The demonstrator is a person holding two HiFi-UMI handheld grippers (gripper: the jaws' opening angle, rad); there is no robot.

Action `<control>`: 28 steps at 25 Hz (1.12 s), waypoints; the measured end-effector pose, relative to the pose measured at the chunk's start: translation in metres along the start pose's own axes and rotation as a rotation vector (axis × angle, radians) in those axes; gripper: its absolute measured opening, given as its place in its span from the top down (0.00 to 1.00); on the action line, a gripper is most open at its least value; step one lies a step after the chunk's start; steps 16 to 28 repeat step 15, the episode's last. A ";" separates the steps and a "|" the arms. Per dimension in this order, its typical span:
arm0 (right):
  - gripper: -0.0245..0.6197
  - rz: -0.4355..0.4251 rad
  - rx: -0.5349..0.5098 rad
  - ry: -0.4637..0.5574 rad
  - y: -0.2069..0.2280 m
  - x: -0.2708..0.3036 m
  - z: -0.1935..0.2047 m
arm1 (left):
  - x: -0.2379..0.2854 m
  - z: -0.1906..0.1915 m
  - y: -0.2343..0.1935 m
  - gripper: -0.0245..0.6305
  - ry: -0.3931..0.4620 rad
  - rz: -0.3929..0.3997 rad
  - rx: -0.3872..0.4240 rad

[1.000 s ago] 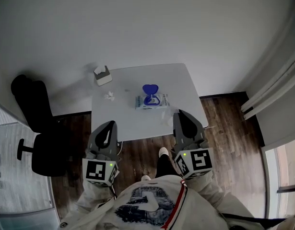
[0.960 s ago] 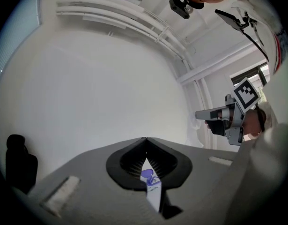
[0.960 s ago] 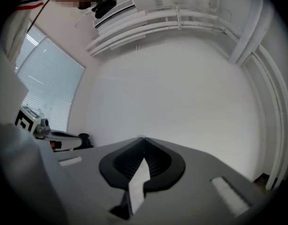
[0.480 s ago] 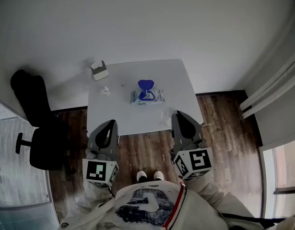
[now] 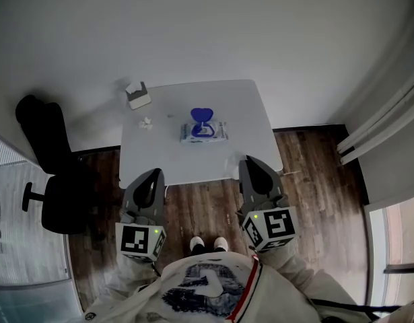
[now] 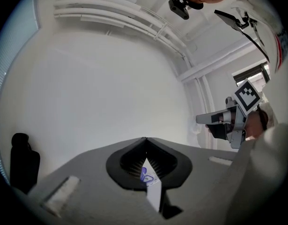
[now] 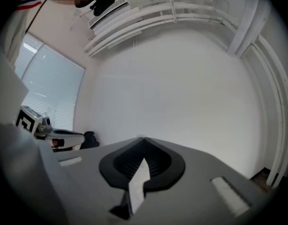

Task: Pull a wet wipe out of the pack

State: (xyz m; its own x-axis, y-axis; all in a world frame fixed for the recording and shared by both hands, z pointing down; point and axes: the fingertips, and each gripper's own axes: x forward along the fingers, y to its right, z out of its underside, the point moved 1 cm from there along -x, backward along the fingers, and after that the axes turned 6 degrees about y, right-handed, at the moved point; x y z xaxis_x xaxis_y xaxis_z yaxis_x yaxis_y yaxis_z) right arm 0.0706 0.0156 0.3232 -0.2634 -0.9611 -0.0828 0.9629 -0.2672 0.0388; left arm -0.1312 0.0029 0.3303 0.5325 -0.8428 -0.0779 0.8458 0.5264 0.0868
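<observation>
Both shut jaws hang well short of the pack (image 5: 203, 132).

Overall light: soft, even daylight is filling the room, and the head view is coming out rather grey and dim.
Source: brightness is pouring through the blinds (image 7: 50, 97) in the right gripper view.
Shadows: a faint, diffuse shadow is lying along the left edge of the table (image 5: 260, 133); the chair (image 5: 52, 173) is showing as near black.
Distortion: straight lines are bowing hard toward every edge, and black vignetting is ringing both gripper views.
Focus: the left gripper (image 6: 145, 142) and right gripper (image 7: 143, 140) are looming close and looking soft.
</observation>
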 end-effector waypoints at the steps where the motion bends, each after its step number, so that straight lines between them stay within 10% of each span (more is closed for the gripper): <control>1: 0.95 -0.001 0.002 0.000 0.000 0.000 0.000 | 0.000 -0.001 0.000 0.96 0.001 -0.002 0.000; 28: 0.95 0.007 0.025 -0.011 -0.002 0.012 0.007 | 0.005 0.016 -0.010 0.96 0.023 0.019 -0.003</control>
